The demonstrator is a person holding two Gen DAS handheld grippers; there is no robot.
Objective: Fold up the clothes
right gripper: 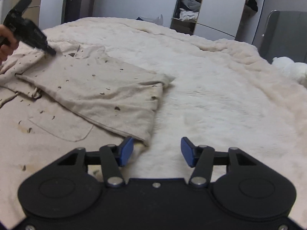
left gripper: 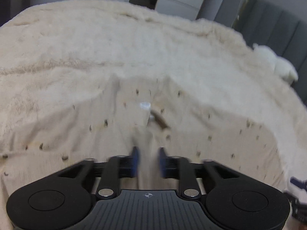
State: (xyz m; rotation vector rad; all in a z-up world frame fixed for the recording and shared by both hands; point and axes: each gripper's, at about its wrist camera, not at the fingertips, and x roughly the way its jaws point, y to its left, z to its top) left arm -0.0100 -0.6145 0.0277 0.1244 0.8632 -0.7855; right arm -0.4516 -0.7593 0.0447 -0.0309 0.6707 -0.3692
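1. Fabric of a beige shirt (right gripper: 92, 88) with small dark specks lies on a cream fluffy blanket (right gripper: 220, 95) that covers the bed, filling the left half of the right wrist view.
2. One panel of the shirt is folded over the rest, its edge running from centre to lower centre of that view; a chest pocket (right gripper: 63, 128) shows at lower left.
3. The left gripper (left gripper: 148, 161) pinches a raised ridge of the shirt (left gripper: 145, 147) between its blue pads, at lower centre of the blurred left wrist view.
4. In the right wrist view this same gripper (right gripper: 50, 51) appears at upper left, held by a hand (right gripper: 6, 44), its tip on the cloth near the collar.
5. The right gripper (right gripper: 156, 151) stands spread, nothing between its blue pads (right gripper: 188, 151); its left pad sits just beside the hem of the folded panel.
6. A wardrobe (right gripper: 211, 9) with open shelves stands at upper right, beyond the bed.
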